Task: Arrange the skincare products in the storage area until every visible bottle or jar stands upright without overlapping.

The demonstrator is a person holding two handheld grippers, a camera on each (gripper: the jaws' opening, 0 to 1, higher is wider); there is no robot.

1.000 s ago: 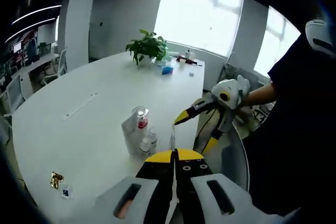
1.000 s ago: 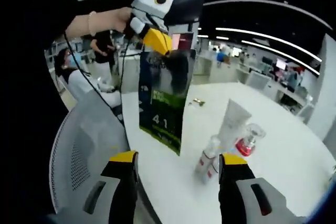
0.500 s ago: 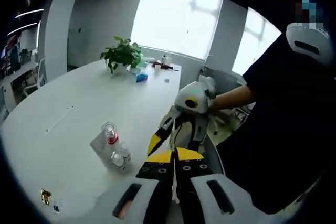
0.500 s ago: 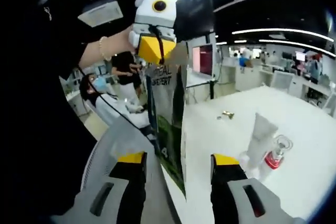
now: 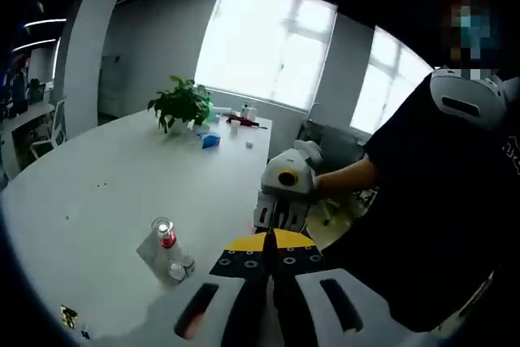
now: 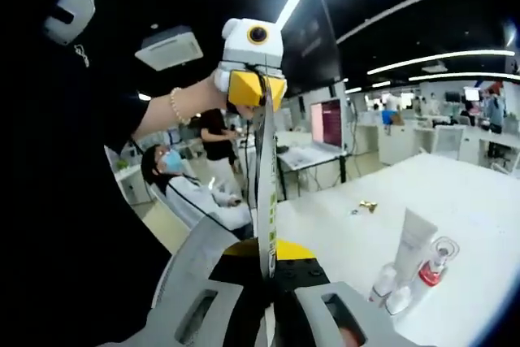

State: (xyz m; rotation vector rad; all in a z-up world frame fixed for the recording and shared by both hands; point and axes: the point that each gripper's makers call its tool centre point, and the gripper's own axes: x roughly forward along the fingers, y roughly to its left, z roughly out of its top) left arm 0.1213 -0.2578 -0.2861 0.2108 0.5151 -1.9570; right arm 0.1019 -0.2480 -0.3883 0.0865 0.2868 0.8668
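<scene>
A flat dark printed pouch (image 6: pixel 263 193) hangs edge-on between both grippers, off the table's edge. My left gripper (image 5: pixel 270 238) is shut on one end of it; in the right gripper view this left gripper (image 6: pixel 257 101) pinches the pouch's upper edge. My right gripper (image 6: pixel 268 253) is shut on the opposite edge, and in the left gripper view the right gripper (image 5: pixel 276 217) points back at me. On the white table (image 5: pixel 81 193) stand a white tube (image 6: pixel 413 241), a red-capped clear bottle (image 6: pixel 435 262) and small clear bottles (image 6: pixel 385 287), grouped together (image 5: pixel 166 249).
A potted plant (image 5: pixel 180 103) and small items (image 5: pixel 237 119) sit at the table's far end. A small gold wrapper (image 6: pixel 367 206) lies on the table. A grey chair back (image 6: pixel 191 253) is below the pouch. A seated person (image 6: pixel 175 180) is behind.
My right gripper, open around the pouch before, has shut on its edge. The pouch has turned edge-on to the right camera. Both hands have lifted away from the table.
</scene>
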